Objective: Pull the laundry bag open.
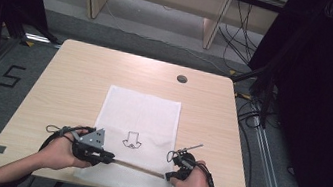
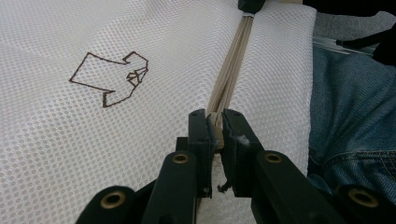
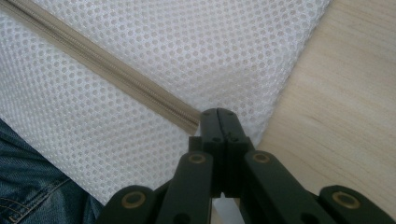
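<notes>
A white mesh bag (image 1: 137,134) is lying flat on the wooden surface (image 1: 70,78), near the edge where the person is sitting. A tan zipper (image 1: 137,168) is running across the near end of the bag, from one side to the other. Its long way is going left to right in the high view, while the bag's long way is going away from the person. A little brown arrow drawing (image 1: 130,140) on the bag is pointing toward the person and the zipper.

The left gripper (image 2: 215,122) is pinching the zipper pull between its narrow jaws, at the left end of the zipper. The right gripper (image 3: 218,114) is squeezed fully shut, and it looks like it is pinching the bag's fabric at the right end of the zipper, holding that end still.

It looks like the zipper step is just starting, and the zipper looks closed along its whole length. Next, the left gripper is probably going to need to pull the zipper pull straight along the zipper toward the right gripper, keeping a tight hold, while the right gripper is keeping the bag from sliding or bunching up
</notes>
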Tool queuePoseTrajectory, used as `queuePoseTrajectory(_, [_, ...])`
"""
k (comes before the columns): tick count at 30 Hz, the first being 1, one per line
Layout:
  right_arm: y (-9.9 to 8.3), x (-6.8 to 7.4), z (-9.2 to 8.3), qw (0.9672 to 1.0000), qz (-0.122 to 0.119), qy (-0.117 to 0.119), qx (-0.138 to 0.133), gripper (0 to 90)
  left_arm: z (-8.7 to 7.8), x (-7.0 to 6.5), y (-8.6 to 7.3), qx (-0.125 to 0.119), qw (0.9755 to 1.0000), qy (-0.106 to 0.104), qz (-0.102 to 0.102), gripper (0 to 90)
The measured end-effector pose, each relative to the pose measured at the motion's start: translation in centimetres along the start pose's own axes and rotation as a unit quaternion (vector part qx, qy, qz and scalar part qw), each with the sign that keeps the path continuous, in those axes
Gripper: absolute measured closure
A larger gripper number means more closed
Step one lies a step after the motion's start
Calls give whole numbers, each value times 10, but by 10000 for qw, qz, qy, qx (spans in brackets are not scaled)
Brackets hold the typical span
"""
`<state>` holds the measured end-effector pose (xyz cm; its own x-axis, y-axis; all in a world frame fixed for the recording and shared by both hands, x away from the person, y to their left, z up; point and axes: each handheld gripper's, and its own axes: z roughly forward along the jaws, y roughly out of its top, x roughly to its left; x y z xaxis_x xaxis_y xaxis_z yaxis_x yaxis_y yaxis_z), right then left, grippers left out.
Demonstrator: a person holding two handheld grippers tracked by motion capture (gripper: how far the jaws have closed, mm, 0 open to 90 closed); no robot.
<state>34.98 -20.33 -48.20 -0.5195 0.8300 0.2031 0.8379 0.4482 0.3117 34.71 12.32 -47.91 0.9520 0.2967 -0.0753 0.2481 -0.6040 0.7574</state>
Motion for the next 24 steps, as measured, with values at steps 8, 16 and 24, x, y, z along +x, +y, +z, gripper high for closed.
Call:
queuePoseTrajectory(8, [0,0,0,10000,-1,2,-4,900,-2,1,-1,-58,10000,-14,-39,821])
queuePoseTrajectory(16, [0,1,0,10000,35,4,3,900,-2,1,-2,-21,10000,-74,-24,820])
queuePoseTrajectory(24, [0,-1,0,10000,35,56,3,900,-5,2,-4,2,10000,31,-19,820])
